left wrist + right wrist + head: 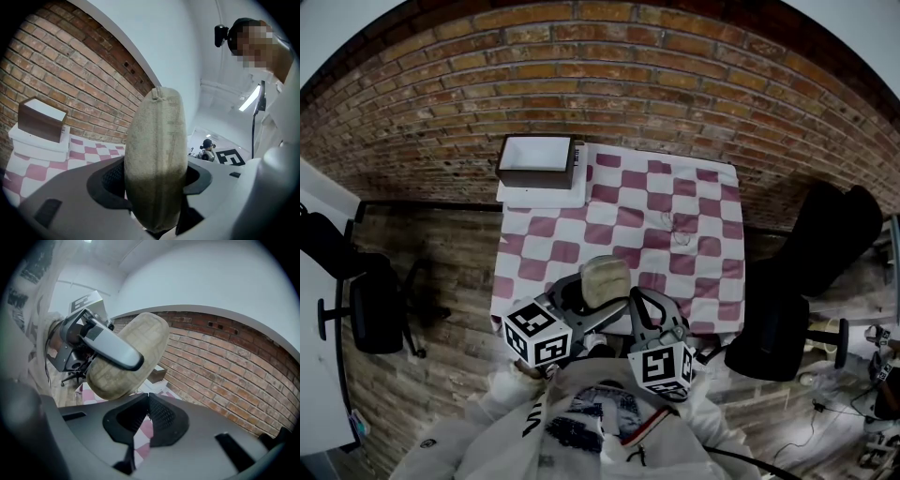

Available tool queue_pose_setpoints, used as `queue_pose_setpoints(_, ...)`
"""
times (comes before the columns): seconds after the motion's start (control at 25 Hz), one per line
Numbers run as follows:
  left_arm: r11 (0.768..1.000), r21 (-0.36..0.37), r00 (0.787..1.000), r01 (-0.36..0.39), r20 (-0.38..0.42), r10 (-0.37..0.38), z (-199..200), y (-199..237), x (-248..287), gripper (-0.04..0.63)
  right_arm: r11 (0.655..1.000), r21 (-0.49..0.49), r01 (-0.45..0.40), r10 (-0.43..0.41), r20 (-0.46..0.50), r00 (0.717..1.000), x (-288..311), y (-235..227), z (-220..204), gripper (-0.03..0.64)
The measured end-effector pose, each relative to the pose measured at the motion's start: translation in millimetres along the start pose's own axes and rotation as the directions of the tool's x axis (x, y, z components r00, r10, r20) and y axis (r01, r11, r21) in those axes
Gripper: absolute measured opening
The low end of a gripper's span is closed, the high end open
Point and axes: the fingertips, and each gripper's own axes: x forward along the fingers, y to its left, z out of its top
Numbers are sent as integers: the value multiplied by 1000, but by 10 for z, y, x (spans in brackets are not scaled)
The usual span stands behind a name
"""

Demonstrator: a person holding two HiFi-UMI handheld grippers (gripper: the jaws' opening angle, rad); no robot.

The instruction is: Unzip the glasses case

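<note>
A beige fabric glasses case (605, 277) is held up above the near edge of the checkered table (694, 206). My left gripper (592, 298) is shut on it. In the left gripper view the case (157, 136) stands upright between the two pads of the left gripper (154, 185), with a zip end at its top. My right gripper (636, 302) sits just right of the case. In the right gripper view its jaws (147, 397) are shut tip to tip right under the lower edge of the case (152, 336). Whether they pinch the zip pull is hidden. A left gripper finger (112, 345) crosses the case.
A brown box with a white top (536, 159) rests on a white base at the table's far left corner. A brick wall (628, 84) runs behind the table. Black office chairs stand at the left (370, 300) and the right (797, 309).
</note>
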Motion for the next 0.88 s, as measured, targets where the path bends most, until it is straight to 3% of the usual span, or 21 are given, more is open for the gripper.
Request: queue_pose_setpoints(0.88,1000,27,995,1,-97,2,-233,15,49,291,999,-23,35,-35,2,999,16,-99,1,18)
